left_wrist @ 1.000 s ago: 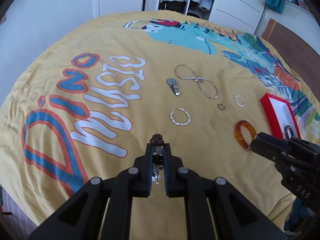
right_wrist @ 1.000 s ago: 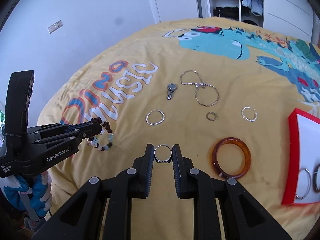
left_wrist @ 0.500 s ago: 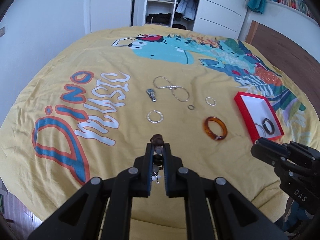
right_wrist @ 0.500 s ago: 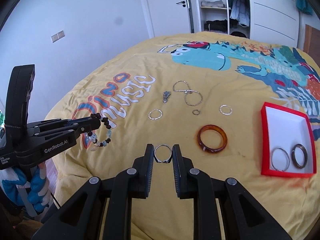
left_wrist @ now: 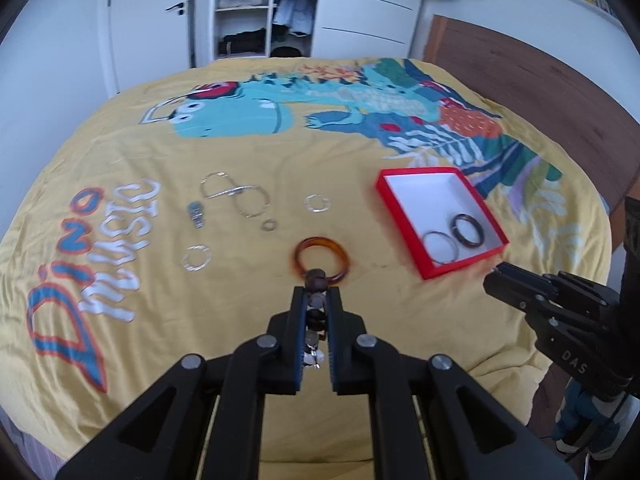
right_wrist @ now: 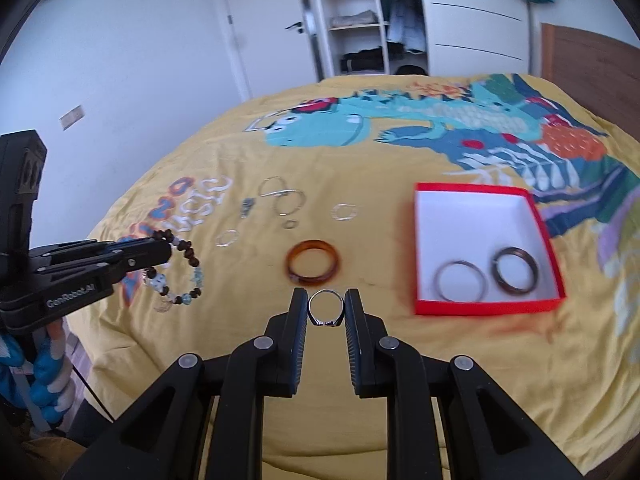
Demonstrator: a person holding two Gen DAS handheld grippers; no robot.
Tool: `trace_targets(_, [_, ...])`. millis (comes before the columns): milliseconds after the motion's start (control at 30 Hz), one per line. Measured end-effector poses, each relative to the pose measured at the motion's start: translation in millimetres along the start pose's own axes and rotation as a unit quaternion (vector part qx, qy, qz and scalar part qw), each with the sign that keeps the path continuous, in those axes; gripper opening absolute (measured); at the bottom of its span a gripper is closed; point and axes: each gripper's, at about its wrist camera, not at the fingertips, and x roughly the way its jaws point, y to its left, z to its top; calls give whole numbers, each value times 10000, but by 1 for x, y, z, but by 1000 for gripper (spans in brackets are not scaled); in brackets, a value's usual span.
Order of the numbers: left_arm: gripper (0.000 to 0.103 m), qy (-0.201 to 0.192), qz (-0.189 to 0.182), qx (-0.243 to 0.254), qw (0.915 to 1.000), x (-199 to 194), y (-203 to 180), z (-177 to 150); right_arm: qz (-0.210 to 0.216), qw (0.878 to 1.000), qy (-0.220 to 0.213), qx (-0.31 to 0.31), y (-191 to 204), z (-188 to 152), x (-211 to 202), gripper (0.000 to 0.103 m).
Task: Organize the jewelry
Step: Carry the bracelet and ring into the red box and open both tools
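My left gripper point(left_wrist: 317, 294) is shut on a beaded bracelet point(left_wrist: 315, 280) of brown, white and blue beads; in the right wrist view the bracelet point(right_wrist: 188, 268) dangles from the left gripper point(right_wrist: 162, 250) above the bed's near left edge. My right gripper point(right_wrist: 326, 302) is shut on a silver ring point(right_wrist: 326, 309), held upright between the pads. A red box point(right_wrist: 536, 216) with a white inside lies to the right and holds a silver bangle point(right_wrist: 460, 282) and a dark bangle point(right_wrist: 516, 270). An amber bangle point(right_wrist: 313, 266) lies on the yellow bedspread point(right_wrist: 400, 360) just beyond both grippers.
Further back on the bedspread lie a silver chain point(left_wrist: 236, 196), a small metal clasp piece point(left_wrist: 196, 212), a small ring point(left_wrist: 269, 225) and two thin silver hoops point(left_wrist: 318, 203) point(left_wrist: 197, 259). An open wardrobe point(left_wrist: 256, 12) and a wooden headboard point(left_wrist: 540, 92) stand behind.
Both grippers pulled back and rose from the bedspread, swinging right, so the jewellery looks smaller and the red box has come into fuller view. Each keeps its grip.
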Motion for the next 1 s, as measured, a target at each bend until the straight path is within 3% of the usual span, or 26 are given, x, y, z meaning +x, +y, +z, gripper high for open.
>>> trace_targets(400, [9,197,-656,638,9956,74,-98,79,-665,9965,-36,502,-128,38,15,18])
trace_targets(667, [9,399,-937,833,9913,158,-150,130,-805,9948,140,613,-190,69,73,18])
trace_targets(1000, [9,764,-1054,649,9894,252,-167,149,-838,9934,465,629,-232,83,149,18])
